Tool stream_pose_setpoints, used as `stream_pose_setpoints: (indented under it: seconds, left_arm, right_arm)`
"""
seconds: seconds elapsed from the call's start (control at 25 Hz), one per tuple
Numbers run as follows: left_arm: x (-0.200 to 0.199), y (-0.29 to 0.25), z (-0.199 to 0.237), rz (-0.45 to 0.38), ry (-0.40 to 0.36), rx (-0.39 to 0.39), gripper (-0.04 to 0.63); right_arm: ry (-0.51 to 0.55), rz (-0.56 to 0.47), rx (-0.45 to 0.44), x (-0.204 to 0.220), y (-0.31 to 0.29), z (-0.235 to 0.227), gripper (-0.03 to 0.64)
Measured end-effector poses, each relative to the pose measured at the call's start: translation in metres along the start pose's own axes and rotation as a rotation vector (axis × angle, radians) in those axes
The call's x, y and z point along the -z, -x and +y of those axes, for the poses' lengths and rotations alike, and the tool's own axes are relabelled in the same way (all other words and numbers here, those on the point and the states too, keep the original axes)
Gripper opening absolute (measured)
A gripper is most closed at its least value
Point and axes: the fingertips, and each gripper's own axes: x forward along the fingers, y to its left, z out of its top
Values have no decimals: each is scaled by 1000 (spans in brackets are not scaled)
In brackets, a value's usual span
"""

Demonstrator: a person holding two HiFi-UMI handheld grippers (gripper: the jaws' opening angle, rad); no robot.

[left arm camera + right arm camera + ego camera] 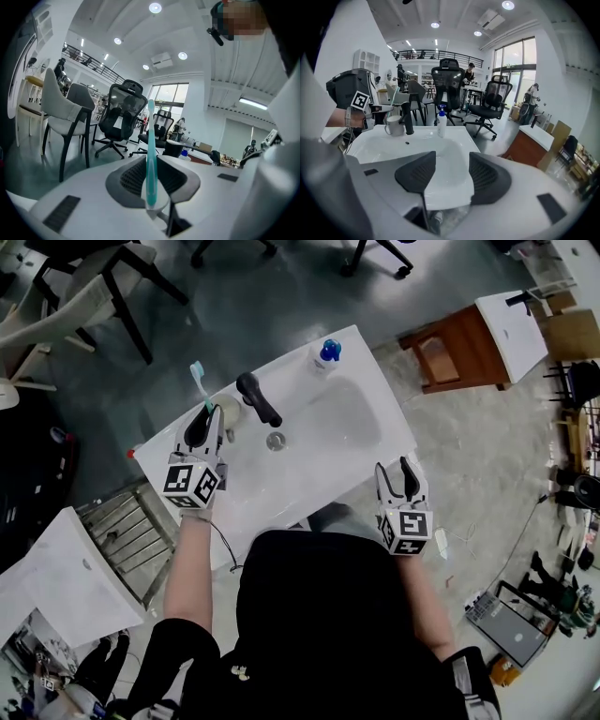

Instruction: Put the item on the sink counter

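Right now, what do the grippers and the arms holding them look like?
Both the left gripper and right gripper have white bodies, black ribbed pads and a black-and-white marker cube. The person wears a black top; a thin dark cable hangs below the left gripper.

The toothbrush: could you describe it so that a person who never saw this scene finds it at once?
Find the white sink counter, then its black faucet. Just left of the faucet in the head view, the left gripper holds a thin toothbrush roughly upright between its jaws. It is the only pale teal thing there; the mug beside it is whitish.
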Motion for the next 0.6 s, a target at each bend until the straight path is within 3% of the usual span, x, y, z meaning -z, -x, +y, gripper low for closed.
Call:
stream_pose_setpoints:
  seconds: [0.6]
  left_arm:
    - [6, -13, 1, -9, -81, 20, 78]
  right_arm:
    - [2, 13, -1, 2, 0, 9, 233]
